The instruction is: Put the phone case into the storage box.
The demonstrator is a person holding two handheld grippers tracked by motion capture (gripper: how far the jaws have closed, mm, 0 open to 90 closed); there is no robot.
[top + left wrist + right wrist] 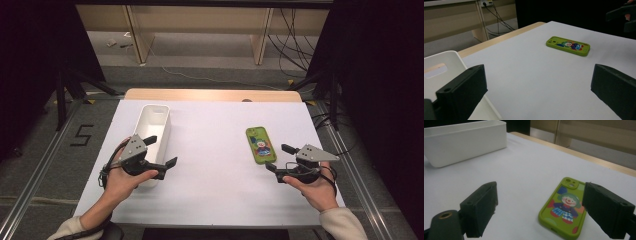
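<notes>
A green phone case [260,144] with a clown picture lies flat on the white table, right of centre. It also appears in the left gripper view [568,45] and close up in the right gripper view [563,209]. My right gripper [279,157] is open just right of the case, jaws pointing left, nothing between them. A long white bin [152,130] stands at the left of the table. My left gripper [161,150] is open beside the bin's near end, one jaw over its rim, holding nothing. The white bin [464,142] looks empty.
The white table top [210,175] has free room between the bin and the case. A wooden strip [212,95] runs along the table's far edge. Beyond it are table legs, cables on the floor and dark stands at both sides.
</notes>
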